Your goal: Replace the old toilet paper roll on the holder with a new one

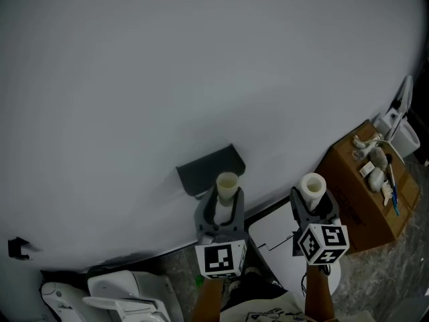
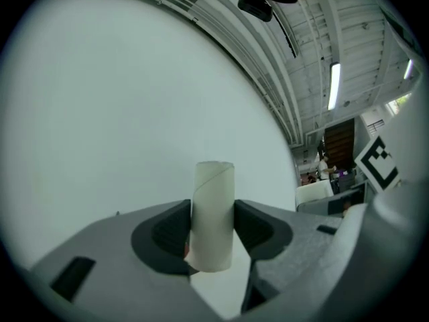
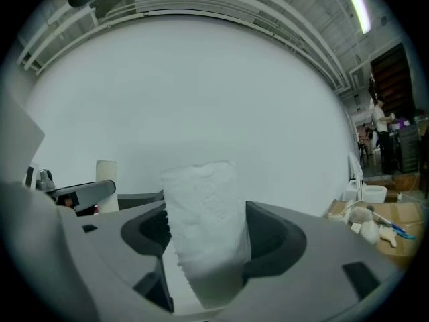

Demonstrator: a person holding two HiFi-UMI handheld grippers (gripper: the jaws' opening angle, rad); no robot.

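Note:
My left gripper point(image 1: 224, 203) is shut on a bare cardboard tube point(image 1: 226, 188), the old roll's core, held upright just in front of the dark wall holder point(image 1: 210, 169). In the left gripper view the tube point(image 2: 214, 215) stands between both pads against the white wall. My right gripper point(image 1: 314, 203) is shut on a new white toilet paper roll point(image 1: 312, 187), also upright, to the right of the holder. In the right gripper view the embossed roll point(image 3: 204, 227) fills the gap between the jaws, with a torn edge hanging at its bottom, and the tube point(image 3: 106, 184) shows at far left.
A white wall fills most of each view. A cardboard box point(image 1: 365, 190) with small items on top stands at right, a white fixture point(image 1: 401, 123) behind it. A white toilet point(image 1: 117, 299) is at lower left, and a small dark bracket point(image 1: 18, 247) sits on the wall at far left.

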